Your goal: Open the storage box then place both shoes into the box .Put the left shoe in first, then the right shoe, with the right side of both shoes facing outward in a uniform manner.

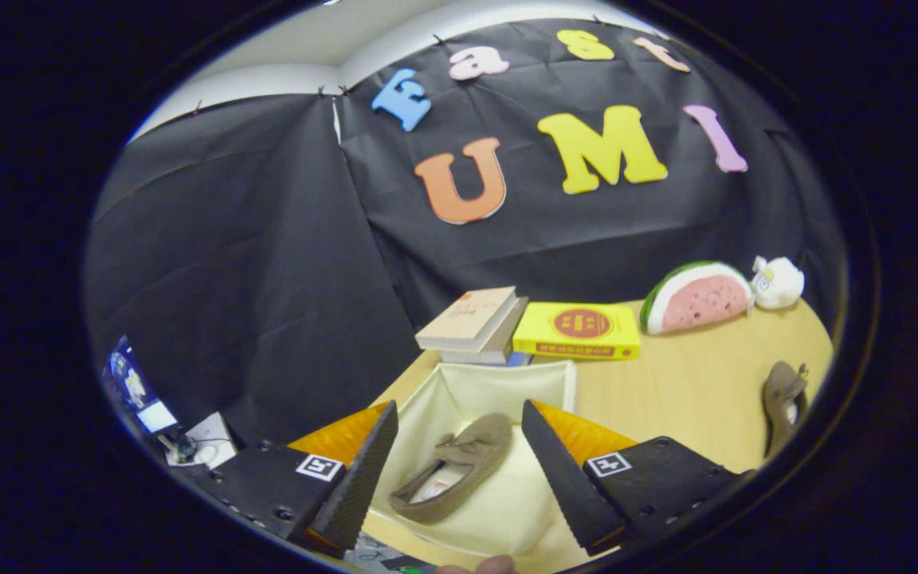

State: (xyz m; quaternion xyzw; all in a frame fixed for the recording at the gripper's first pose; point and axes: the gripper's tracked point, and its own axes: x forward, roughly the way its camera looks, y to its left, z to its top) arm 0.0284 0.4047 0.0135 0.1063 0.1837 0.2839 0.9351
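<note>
A cream fabric storage box (507, 383) stands open on the wooden table just ahead of my fingers. One taupe loafer (451, 466) lies inside it on the box floor, toe pointing away toward the far right corner, seen between my two fingers. My gripper (459, 422) hovers above the box, open, with nothing between its fingers. The second taupe shoe (783, 402) lies on the table well off to the right of the box, beyond my right finger.
Behind the box is a stack of books (475, 323) and a yellow book (578, 329). A watermelon-slice plush (696, 296) and a small white plush (778, 281) sit at the back right. A fingertip (495, 564) shows below the fingers. Bare tabletop (682, 391) lies between box and second shoe.
</note>
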